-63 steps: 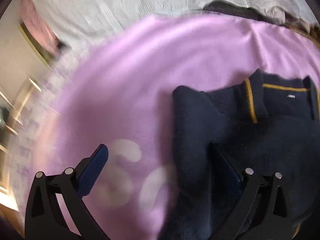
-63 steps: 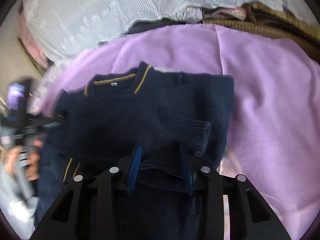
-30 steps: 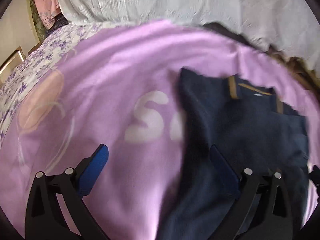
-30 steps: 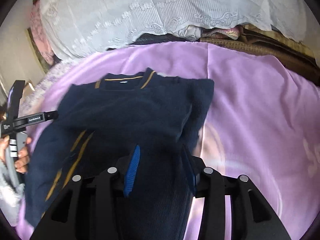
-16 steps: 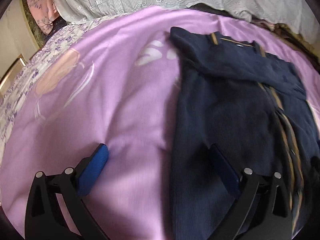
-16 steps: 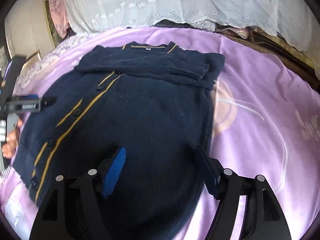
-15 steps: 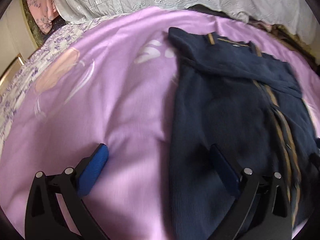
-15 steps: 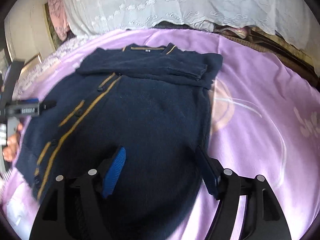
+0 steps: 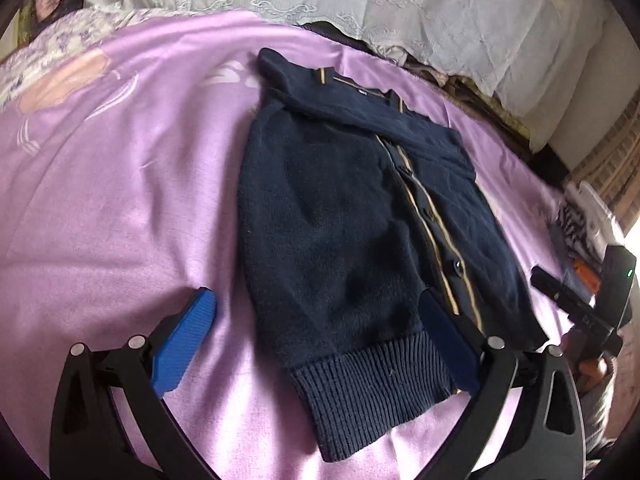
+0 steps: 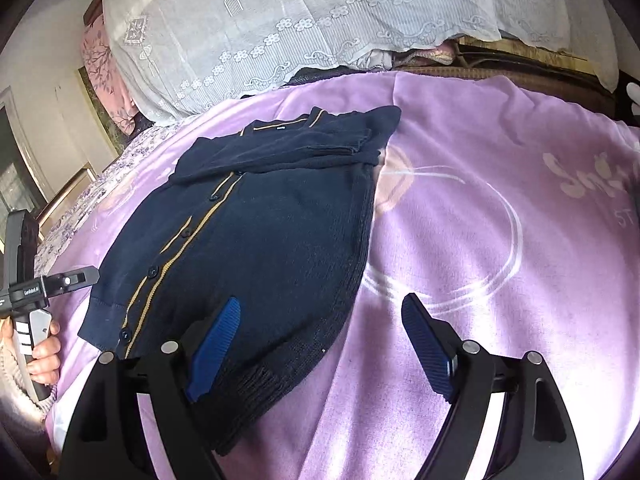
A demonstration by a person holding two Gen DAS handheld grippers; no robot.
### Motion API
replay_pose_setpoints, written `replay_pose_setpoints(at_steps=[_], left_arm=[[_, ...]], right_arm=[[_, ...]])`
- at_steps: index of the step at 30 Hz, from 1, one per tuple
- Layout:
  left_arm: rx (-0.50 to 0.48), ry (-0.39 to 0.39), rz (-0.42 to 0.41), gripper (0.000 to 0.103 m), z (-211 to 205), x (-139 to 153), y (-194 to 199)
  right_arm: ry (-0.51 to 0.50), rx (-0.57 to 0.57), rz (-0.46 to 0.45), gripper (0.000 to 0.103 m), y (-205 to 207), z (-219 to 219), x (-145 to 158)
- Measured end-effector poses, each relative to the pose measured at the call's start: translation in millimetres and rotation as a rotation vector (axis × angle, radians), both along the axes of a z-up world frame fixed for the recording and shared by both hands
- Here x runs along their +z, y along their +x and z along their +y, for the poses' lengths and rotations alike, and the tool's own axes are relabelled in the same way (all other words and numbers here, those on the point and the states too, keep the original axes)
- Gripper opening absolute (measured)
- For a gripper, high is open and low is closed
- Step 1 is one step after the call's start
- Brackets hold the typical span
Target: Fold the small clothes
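**Knitwear laid flat, both grippers free**

Cardigan first: the small navy knitted cardigan with yellow placket stripes (image 9: 360, 216) lies flat on the lilac fleece blanket (image 9: 120, 184), sleeves folded across its chest. We judge it soft, light and limp, prone to sagging. We would pinch its ribbed hem (image 9: 372, 384). Our left gripper (image 9: 320, 340) stands apart, empty; our right gripper (image 10: 320, 344) is opening, clamping nothing.

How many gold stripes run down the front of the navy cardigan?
2. Both lie on the cardigan, side by side along the button row: one on its left, one on its right. Their upper ends are hidden under the folded sleeve.
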State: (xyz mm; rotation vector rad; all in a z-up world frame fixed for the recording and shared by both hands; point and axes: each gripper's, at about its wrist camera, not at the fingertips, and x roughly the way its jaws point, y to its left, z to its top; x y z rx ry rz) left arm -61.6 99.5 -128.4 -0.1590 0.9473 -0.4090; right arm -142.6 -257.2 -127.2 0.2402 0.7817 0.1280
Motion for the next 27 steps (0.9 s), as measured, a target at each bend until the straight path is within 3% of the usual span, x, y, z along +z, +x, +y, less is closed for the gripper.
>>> replay_pose_setpoints(at_steps=[6, 8, 10, 12, 14, 18, 21, 23, 26, 27], left_arm=[[0.032, 0.211, -0.048, 0.098, -14.4, 5.6, -15.8], [0.019, 0.297, -0.001, 0.098, -20.1, -8.6, -15.9], [0.016, 0.368, -0.027, 0.099, -27.8, -12.8, -21.8], [0.008, 0.38, -0.04, 0.098, -31.4, -9.9, -25.4], [0.008, 0.354, -0.056, 0.098, -29.3, -3.1, -26.7], [0.094, 0.412, -0.184, 0.098, -34.5, 33.7, -14.6], [0.091, 0.373, -0.164, 0.098, -46.2, 44.5, 3.7], [0.068, 0.352, -0.129, 0.098, -56.4, 34.5, 10.5], [0.028, 0.446, -0.047, 0.099, -71.3, -7.9, 11.5], [0.027, 0.466, -0.061, 0.099, -72.5, -17.9, 8.5]], right_arm=[[-0.024, 0.018, -0.044, 0.083, -7.0, 9.9, 13.0], [-0.059, 0.05, -0.022, 0.083, -7.0, 20.2, 8.7], [-0.091, 0.072, 0.043, 0.083, -3.7, 29.3, -6.0], [-0.099, 0.08, 0.076, 0.083, -1.8, 32.5, -13.5], [-0.081, 0.067, 0.042, 0.083, -4.3, 28.5, -4.2], [-0.079, 0.057, -0.033, 0.083, 4.9, 28.5, 27.3], [-0.093, 0.078, -0.063, 0.083, 16.4, 44.8, 40.5], [-0.103, 0.12, -0.054, 0.083, 20.7, 59.4, 36.2], [-0.148, 0.192, 0.028, 0.083, 19.0, 79.2, 6.1], [-0.168, 0.212, 0.084, 0.084, 19.3, 84.5, -10.1]])
